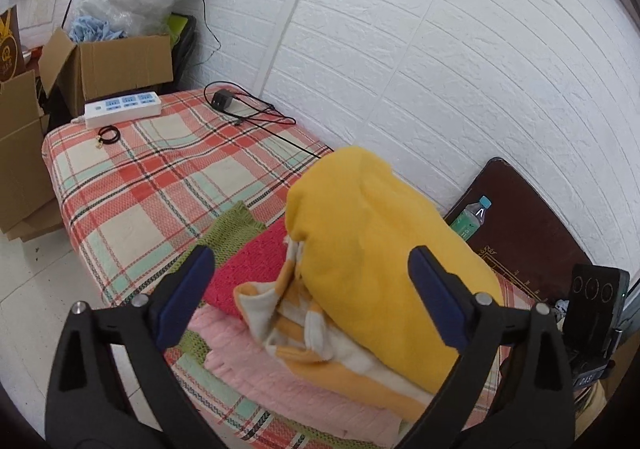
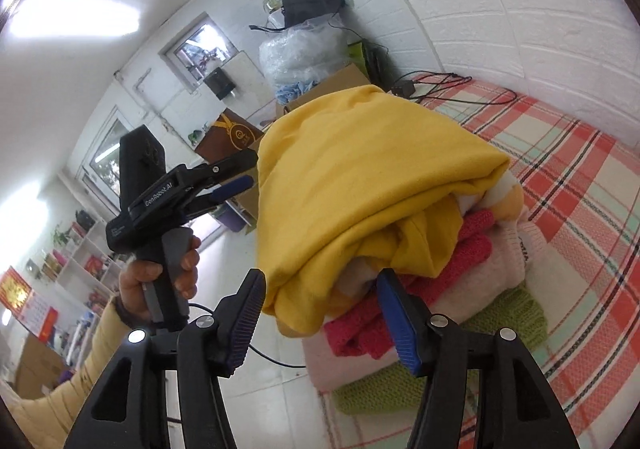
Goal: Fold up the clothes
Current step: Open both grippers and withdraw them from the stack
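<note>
1. Your left gripper (image 1: 310, 283) has its jaws spread wide, gripping nothing.
2. Your right gripper (image 2: 320, 315) is parted too, empty.
3. The yellow garment (image 1: 372, 241) tops the folded stack (image 2: 420, 313) on the plaid bed (image 1: 160, 177).

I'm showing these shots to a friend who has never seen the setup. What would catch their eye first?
Most likely the bright yellow garment, heaped on top of a pile of folded clothes, with a red knit under it, at the near end of the plaid bed cover. Next come the black grippers with blue pads: the left gripper and the right gripper both stand open beside the pile.
</note>
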### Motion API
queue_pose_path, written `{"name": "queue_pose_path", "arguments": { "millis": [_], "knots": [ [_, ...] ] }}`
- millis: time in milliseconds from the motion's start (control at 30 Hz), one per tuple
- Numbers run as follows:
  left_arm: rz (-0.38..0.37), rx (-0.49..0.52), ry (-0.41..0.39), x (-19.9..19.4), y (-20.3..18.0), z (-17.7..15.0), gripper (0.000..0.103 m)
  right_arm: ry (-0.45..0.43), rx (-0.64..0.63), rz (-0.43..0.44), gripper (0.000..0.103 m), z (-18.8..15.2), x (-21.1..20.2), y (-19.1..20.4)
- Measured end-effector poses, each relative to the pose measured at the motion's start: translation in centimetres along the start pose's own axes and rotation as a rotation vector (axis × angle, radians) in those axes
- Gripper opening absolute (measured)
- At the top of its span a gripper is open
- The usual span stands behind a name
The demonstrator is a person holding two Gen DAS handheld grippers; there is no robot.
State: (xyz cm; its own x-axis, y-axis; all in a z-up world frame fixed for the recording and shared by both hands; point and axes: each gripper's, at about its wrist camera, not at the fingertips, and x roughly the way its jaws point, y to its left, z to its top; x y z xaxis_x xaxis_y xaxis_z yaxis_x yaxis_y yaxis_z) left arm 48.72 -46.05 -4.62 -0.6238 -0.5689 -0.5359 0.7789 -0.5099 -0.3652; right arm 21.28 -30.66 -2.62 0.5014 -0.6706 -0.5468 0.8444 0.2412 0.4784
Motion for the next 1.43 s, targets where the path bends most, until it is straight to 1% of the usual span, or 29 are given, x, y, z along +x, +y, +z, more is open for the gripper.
{"name": "queue_pose_path", "arguments": {
  "millis": [33,67,100,133,167,200,267,333,467,500,600,633,733,800,933,1033,1100,1233,1267,1367,1433],
  "knots": [
    [0.006,0.013,-0.014,-0.7,-0.3,-0.5,0.098,-0.011,-0.041,-0.014,0.062,-0.4,-0.5,0.5],
    [0.018,0.028,-0.026,-1.4,-0.9,-1.1,0.099,-0.032,-0.080,-0.038,0.074,-0.8,-1.1,1.0],
    [0.036,0.048,-0.039,-2.2,-1.6,-1.8,0.102,-0.053,-0.118,-0.064,0.080,-1.2,-1.7,1.5],
    [0.046,0.070,-0.057,-2.9,-2.4,-2.6,0.102,-0.080,-0.156,-0.082,0.084,-1.6,-2.5,2.0],
    [0.042,0.093,-0.066,-3.5,-3.2,-3.4,0.102,-0.100,-0.190,-0.097,0.084,-1.9,-3.1,2.5],
    [0.030,0.106,-0.060,-3.8,-3.7,-4.1,0.102,-0.115,-0.227,-0.108,0.085,-2.3,-3.7,3.0],
    [0.005,0.113,-0.038,-4.0,-4.4,-5.5,0.102,-0.129,-0.282,-0.132,0.096,-3.1,-4.3,3.8],
    [-0.015,0.098,-0.019,-4.1,-4.8,-6.6,0.102,-0.131,-0.314,-0.157,0.101,-4.0,-4.5,4.4],
    [-0.024,0.066,-0.008,-4.6,-5.8,-8.2,0.102,-0.139,-0.344,-0.191,0.102,-5.3,-4.7,4.8],
    [-0.038,0.052,-0.013,-4.8,-6.0,-8.5,0.102,-0.141,-0.349,-0.193,0.102,-5.5,-4.7,4.8],
    [-0.088,0.036,0.003,-4.9,-7.0,-9.1,0.102,-0.140,-0.370,-0.205,0.103,-5.9,-4.7,5.0],
    [-0.092,0.037,0.003,-5.0,-7.3,-9.3,0.102,-0.143,-0.375,-0.201,0.103,-6.0,-4.8,5.2],
    [-0.089,0.052,-0.001,-5.1,-8.4,-9.8,0.102,-0.149,-0.373,-0.197,0.103,-6.1,-5.0,5.2],
    [-0.066,0.064,-0.002,-5.2,-8.9,-10.0,0.102,-0.151,-0.360,-0.196,0.103,-6.1,-5.2,5.0],
    [-0.052,0.078,-0.028,-5.9,-9.7,-10.3,0.102,-0.159,-0.340,-0.192,0.103,-6.0,-5.8,4.6],
    [-0.027,0.101,-0.045,-6.3,-10.4,-10.5,0.102,-0.164,-0.329,-0.193,0.103,-6.0,-6.1,4.4],
    [-0.033,0.100,-0.057,-6.7,-10.8,-10.4,0.102,-0.169,-0.320,-0.192,0.103,-5.9,-6.2,4.3],
    [-0.012,0.114,-0.100,-7.6,-11.5,-10.4,0.102,-0.176,-0.303,-0.187,0.103,-5.7,-6.3,4.2],
    [-0.019,0.121,-0.110,-8.0,-11.7,-10.4,0.102,-0.173,-0.301,-0.184,0.103,-5.7,-6.2,4.2],
    [-0.016,0.129,-0.110,-8.3,-12.2,-10.7,0.102,-0.170,-0.298,-0.183,0.103,-5.7,-6.2,4.3],
    [0.016,0.141,-0.115,-8.3,-12.5,-11.0,0.102,-0.172,-0.293,-0.182,0.103,-5.7,-6.2,4.3]
  ]
}}
